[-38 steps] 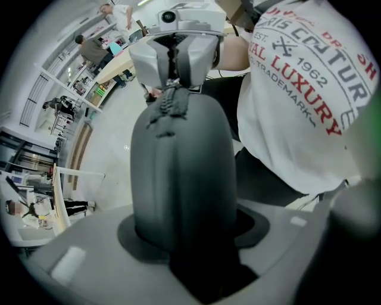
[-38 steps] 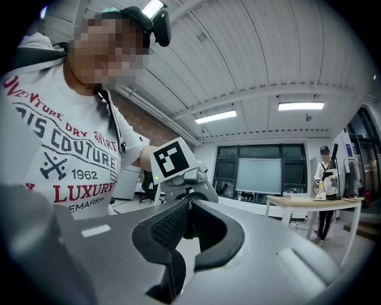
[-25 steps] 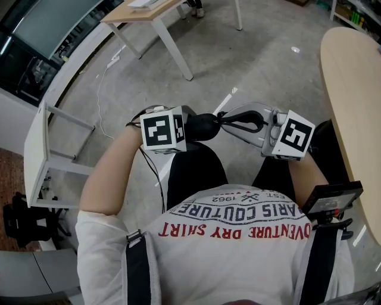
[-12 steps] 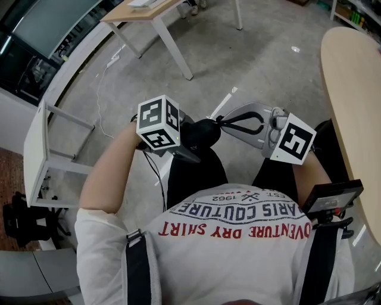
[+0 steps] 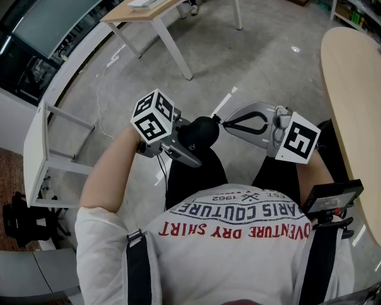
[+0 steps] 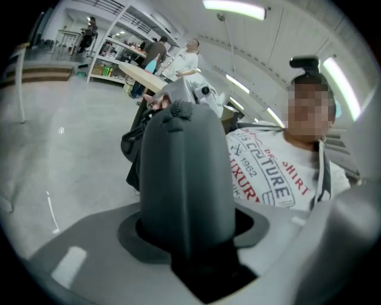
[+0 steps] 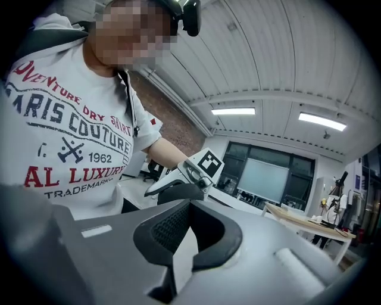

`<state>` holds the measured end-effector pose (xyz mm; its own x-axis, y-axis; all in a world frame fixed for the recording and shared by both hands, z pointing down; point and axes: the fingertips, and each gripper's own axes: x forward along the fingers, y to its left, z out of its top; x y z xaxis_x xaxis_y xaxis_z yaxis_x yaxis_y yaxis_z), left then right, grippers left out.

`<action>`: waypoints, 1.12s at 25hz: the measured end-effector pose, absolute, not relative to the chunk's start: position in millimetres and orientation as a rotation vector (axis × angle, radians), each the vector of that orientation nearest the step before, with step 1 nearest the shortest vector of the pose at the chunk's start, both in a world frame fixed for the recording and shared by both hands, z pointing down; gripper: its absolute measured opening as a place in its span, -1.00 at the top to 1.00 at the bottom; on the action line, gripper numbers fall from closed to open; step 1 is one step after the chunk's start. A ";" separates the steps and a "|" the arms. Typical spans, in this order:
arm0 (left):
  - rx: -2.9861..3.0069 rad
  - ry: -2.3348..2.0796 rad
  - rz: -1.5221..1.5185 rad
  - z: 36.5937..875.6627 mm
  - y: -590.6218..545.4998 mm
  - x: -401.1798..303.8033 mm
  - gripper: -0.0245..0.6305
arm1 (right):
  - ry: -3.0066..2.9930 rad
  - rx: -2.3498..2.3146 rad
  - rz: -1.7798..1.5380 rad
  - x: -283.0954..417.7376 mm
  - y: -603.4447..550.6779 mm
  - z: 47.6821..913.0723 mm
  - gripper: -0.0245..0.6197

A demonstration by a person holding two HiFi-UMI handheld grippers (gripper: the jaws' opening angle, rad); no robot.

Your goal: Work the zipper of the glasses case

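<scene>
Two grippers meet: the left gripper (image 5: 191,145) clamps the black glasses case (image 5: 201,132) between its jaws, while the right gripper (image 5: 222,121), jaw tips pressed together, touches the case's 3 o'clock end.

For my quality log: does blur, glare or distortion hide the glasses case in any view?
Head view: sharp, evenly lit, the glasses case plain to see, one small floor glint. Left gripper view: heavy fisheye with dark corners, the case fills the centre and looks soft, ceiling lights blown out. Right gripper view: fisheye too, only a sliver of the case shows past the jaws.
</scene>
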<state>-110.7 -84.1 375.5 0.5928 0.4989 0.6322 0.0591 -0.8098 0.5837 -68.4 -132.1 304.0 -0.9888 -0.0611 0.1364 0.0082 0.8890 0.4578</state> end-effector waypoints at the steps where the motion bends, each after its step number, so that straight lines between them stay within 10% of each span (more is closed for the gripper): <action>1: 2.312 0.438 1.080 371.8 -85.4 -109.2 0.18 | -2.913 0.044 -0.701 -67.8 -132.5 304.2 0.93; 28: 2.428 0.329 0.558 354.8 -105.5 -84.9 0.17 | -2.956 0.038 -0.664 -67.0 -134.6 307.0 0.93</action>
<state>-84.9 -105.5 354.8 0.8797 0.3596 0.3112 0.0981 -0.7776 0.6210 -67.0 -134.6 307.0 -0.9935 -0.0487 0.1032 0.0001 0.9038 0.4279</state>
